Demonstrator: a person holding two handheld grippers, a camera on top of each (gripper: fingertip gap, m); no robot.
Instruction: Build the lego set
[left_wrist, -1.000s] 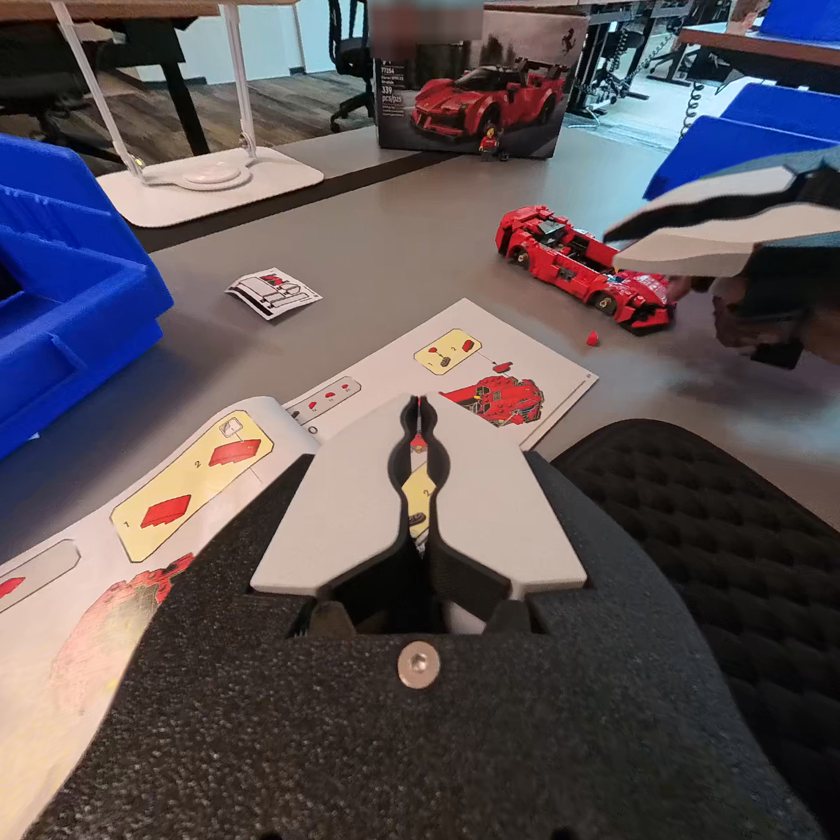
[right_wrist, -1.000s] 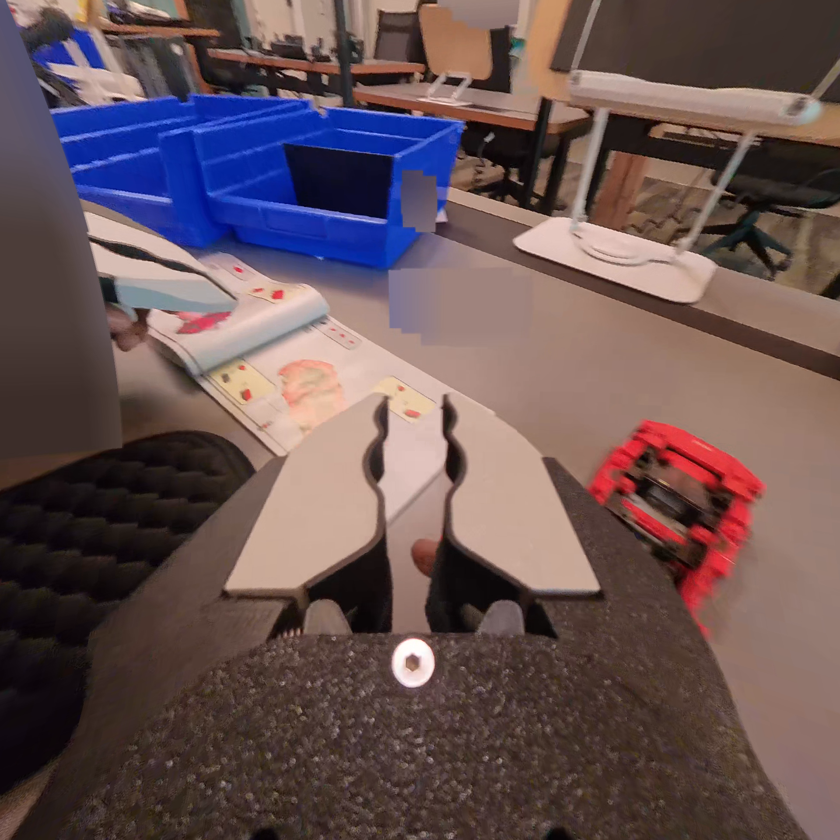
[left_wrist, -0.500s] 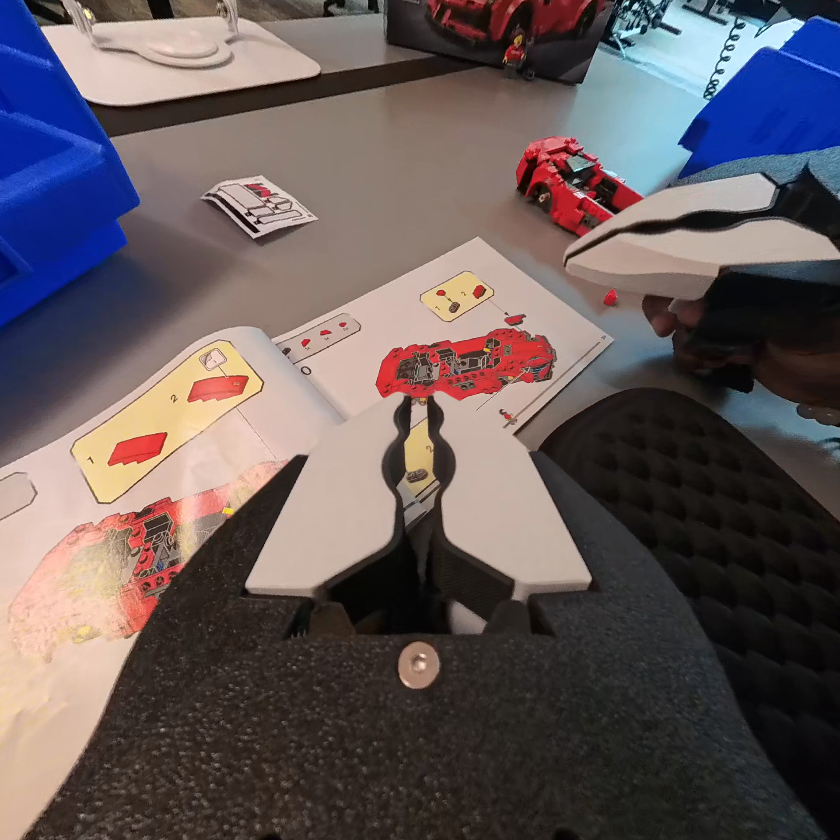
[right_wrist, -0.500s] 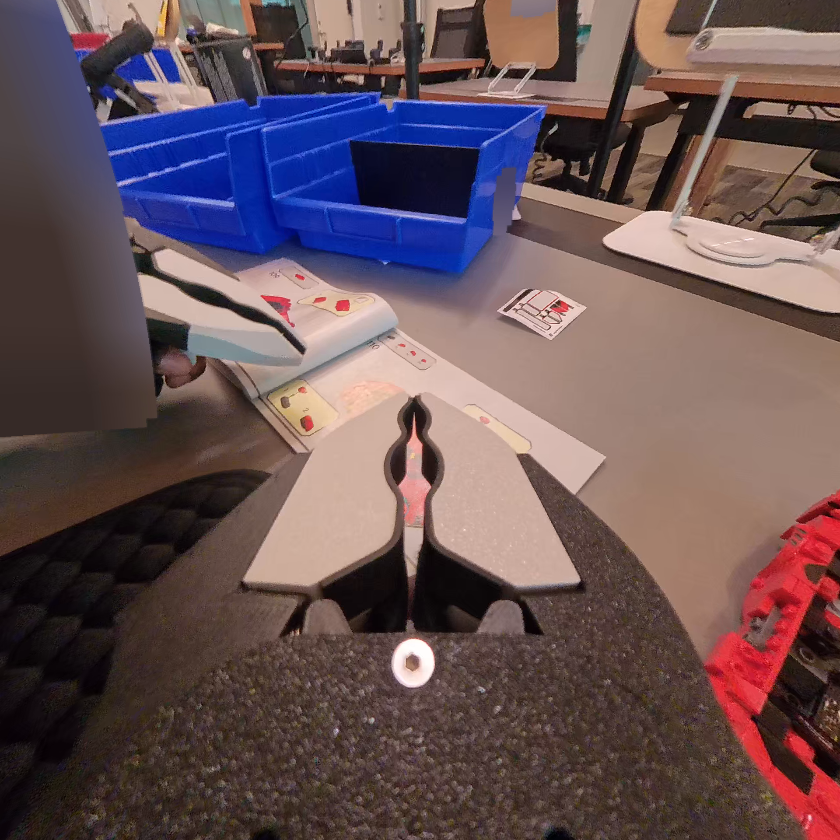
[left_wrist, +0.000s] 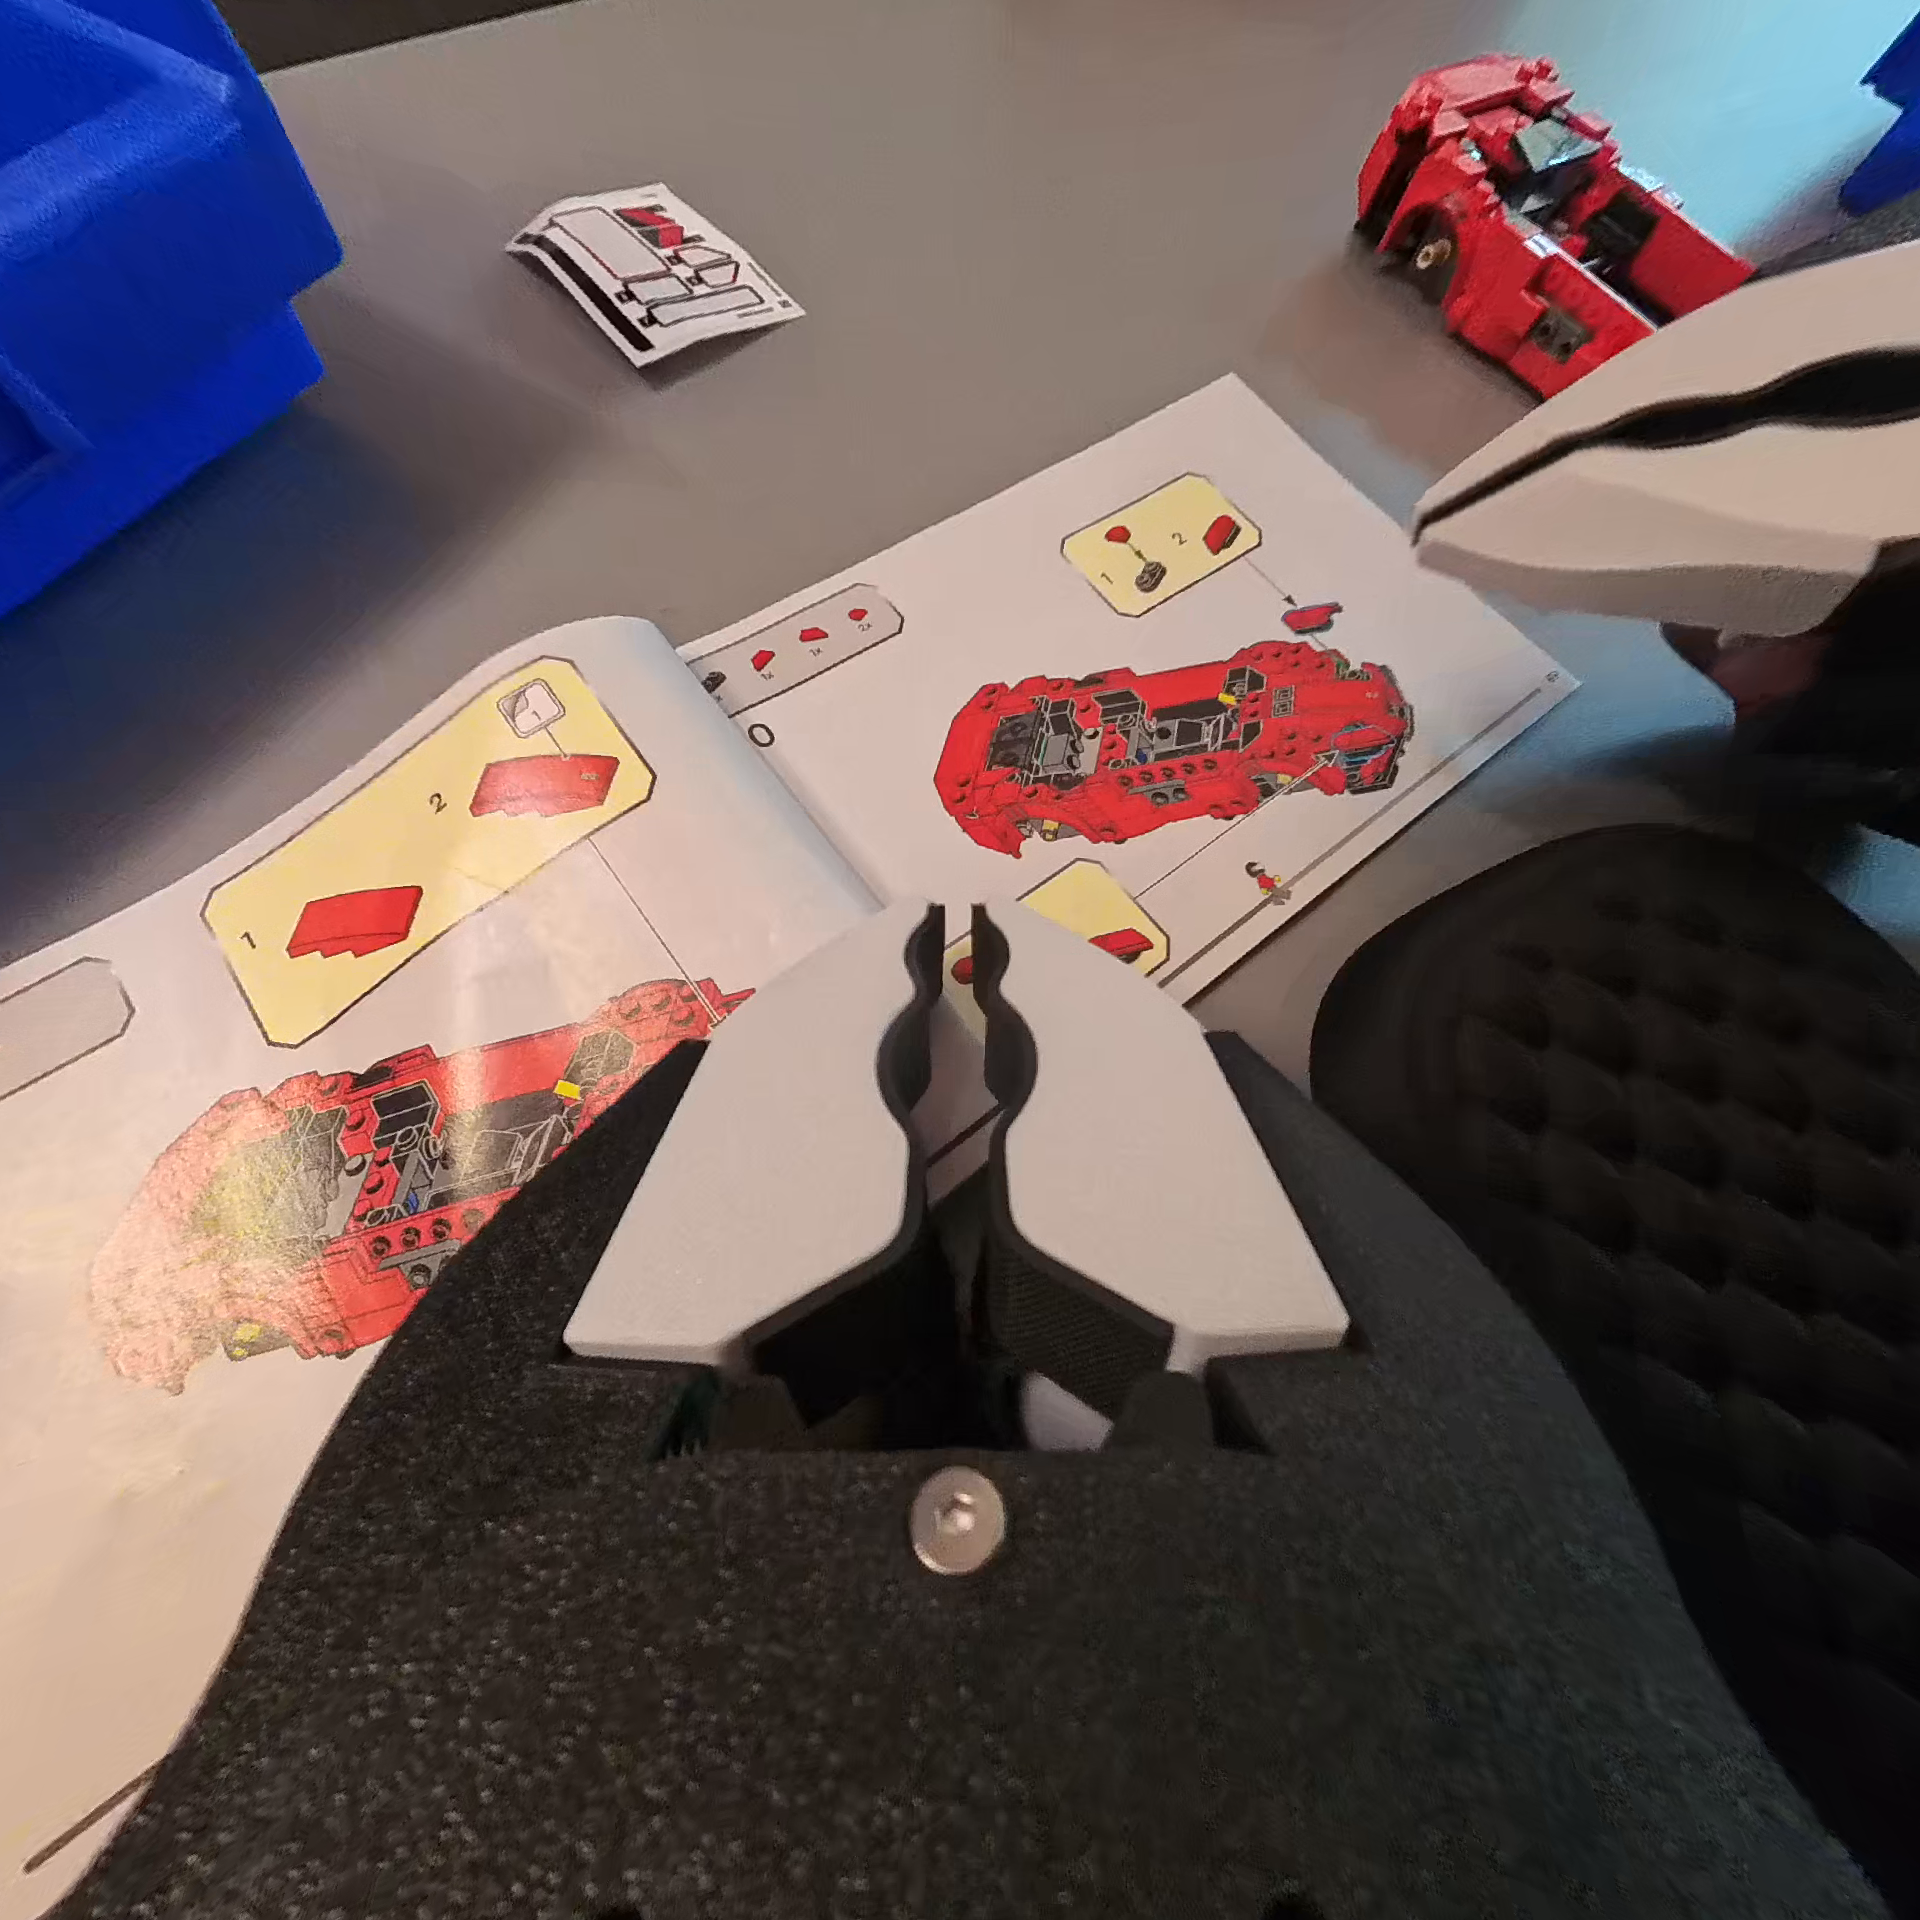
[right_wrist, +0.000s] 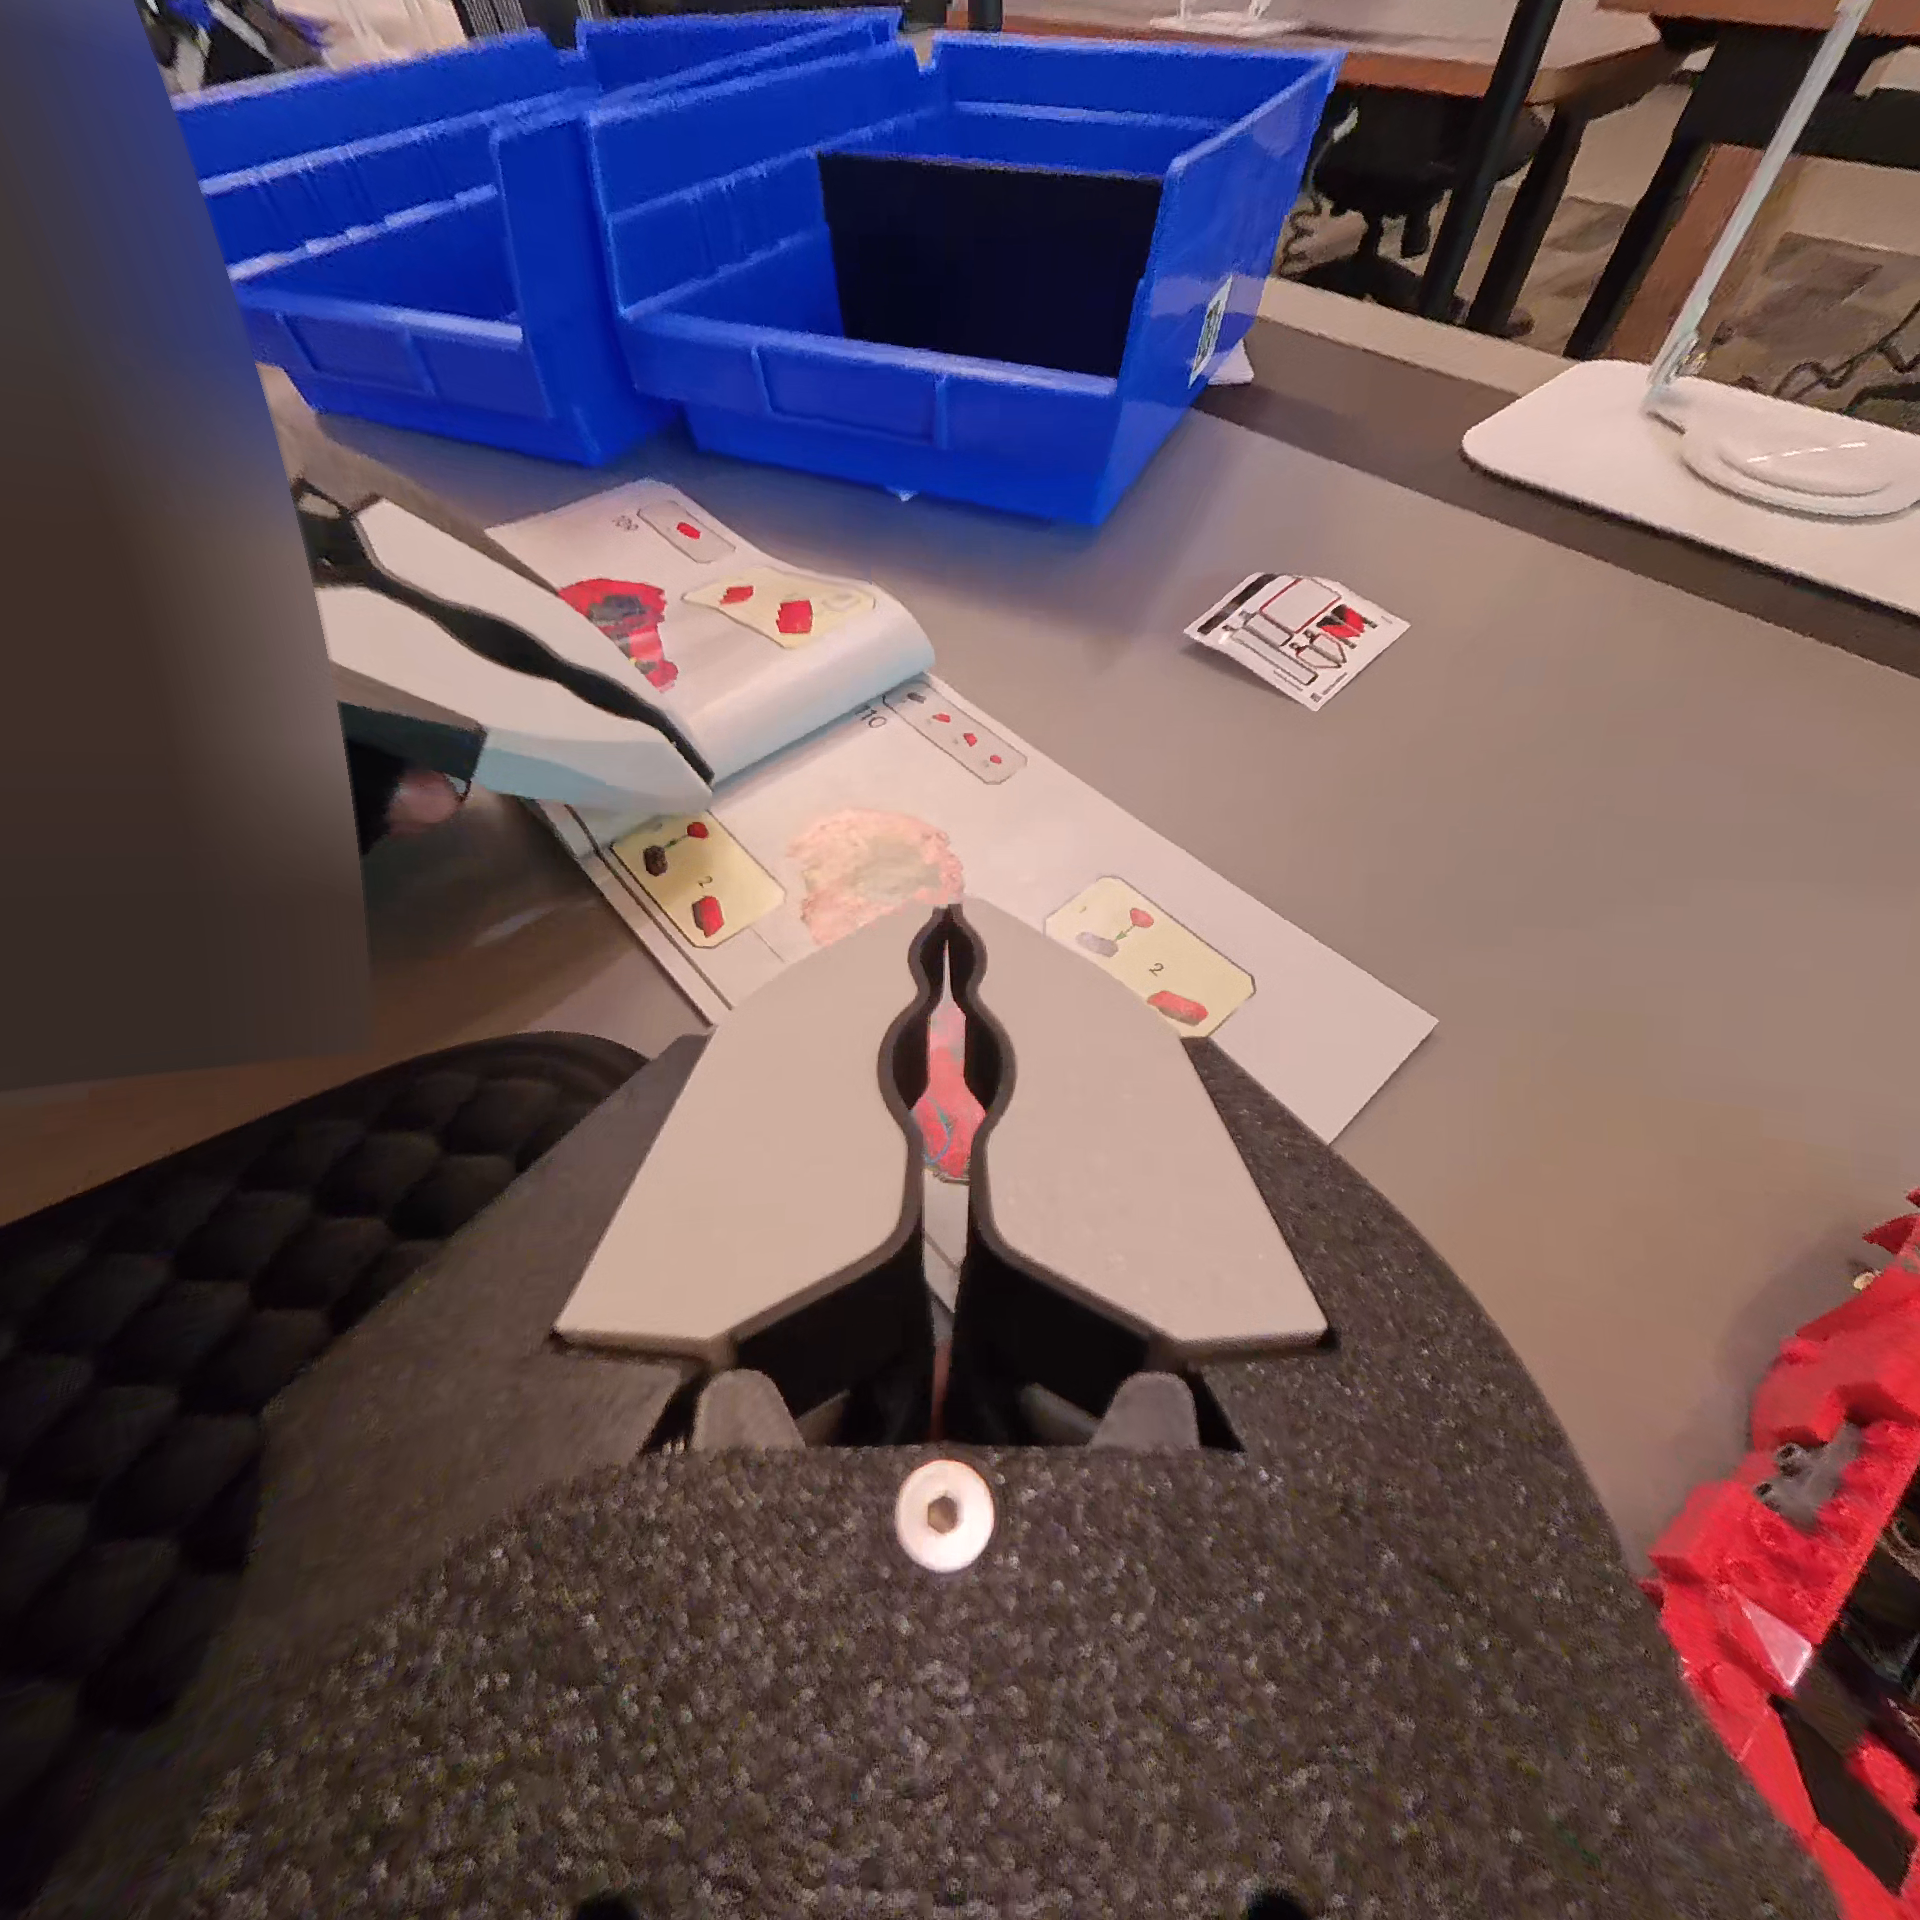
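The open instruction booklet (left_wrist: 644, 821) lies on the grey table (left_wrist: 935, 208). My left gripper (left_wrist: 956, 914) hovers over the booklet's near edge, its jaws shut to a hair's gap with nothing seen between them. It also shows in the right wrist view (right_wrist: 696, 764), over the booklet (right_wrist: 1039, 831). My right gripper (right_wrist: 948, 914) is shut and empty above the booklet's right page; in the left wrist view (left_wrist: 1429, 525) it comes in from the right. The part-built red lego car (left_wrist: 1538, 229) stands beyond the booklet. In the right wrist view the car (right_wrist: 1818, 1507) is at the right edge.
A small sticker sheet (left_wrist: 655, 270) lies on the table past the booklet and also shows in the right wrist view (right_wrist: 1294, 639). Blue bins (right_wrist: 935, 312) stand at the back left. A white lamp base (right_wrist: 1714, 468) sits at the far right. A black padded surface (left_wrist: 1662, 1143) is close by. The right tips stand about 20 cm off the part-built red lego car (left_wrist: 1538, 229).
My right gripper shut and swung from the car to over the booklet. My left gripper moved lower and closer over the booklet. The loose red piece by the car is out of sight.
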